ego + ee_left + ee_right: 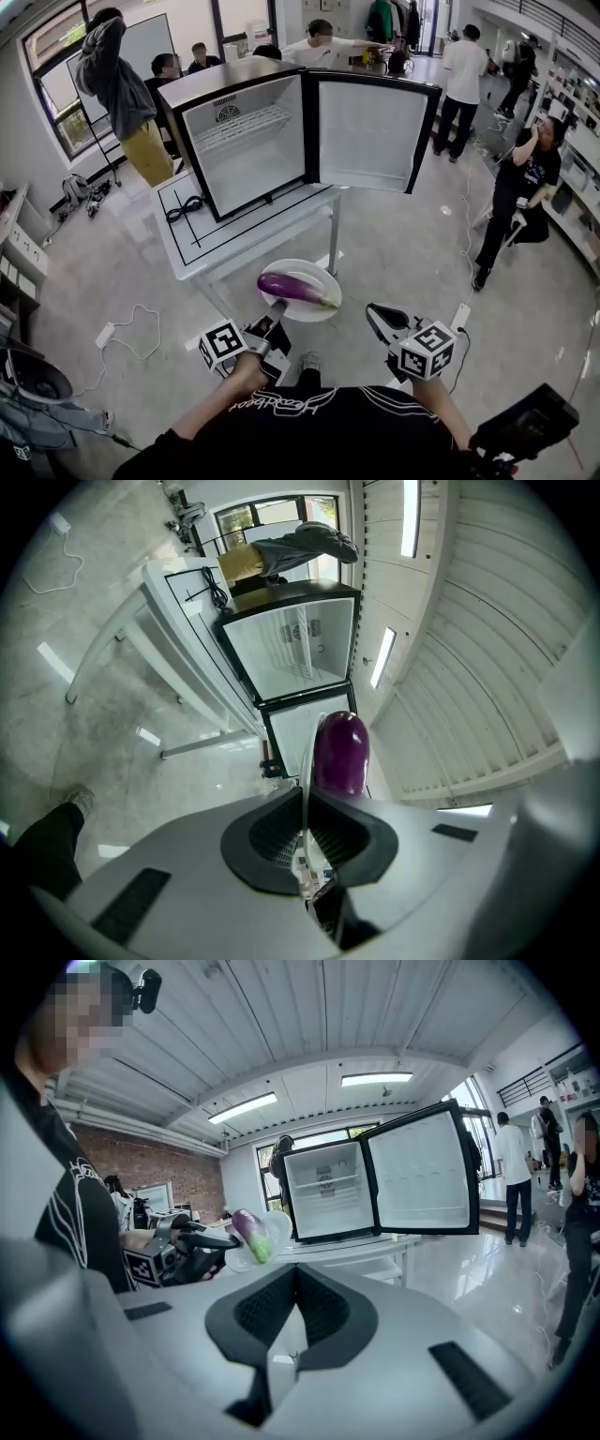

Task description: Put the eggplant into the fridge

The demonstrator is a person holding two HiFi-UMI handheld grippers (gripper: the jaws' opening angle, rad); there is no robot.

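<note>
A purple eggplant [295, 289] with a green stem lies on a white plate [317, 271] held in the air in front of the table. My left gripper [278, 305] is shut on the plate's near rim; in the left gripper view the rim [305, 761] runs edge-on between the jaws, with the eggplant [340, 752] just past them. My right gripper [373, 314] hangs to the right of the plate, jaws together and empty. The small black fridge [248, 141] stands on the table with its door [370, 131] swung wide and its white inside bare apart from a wire shelf.
The fridge rests on a white table [202, 239] with a coiled black cable [185, 208] beside it. Several people stand behind and to the right. A power strip [105, 335] and cords lie on the floor at left.
</note>
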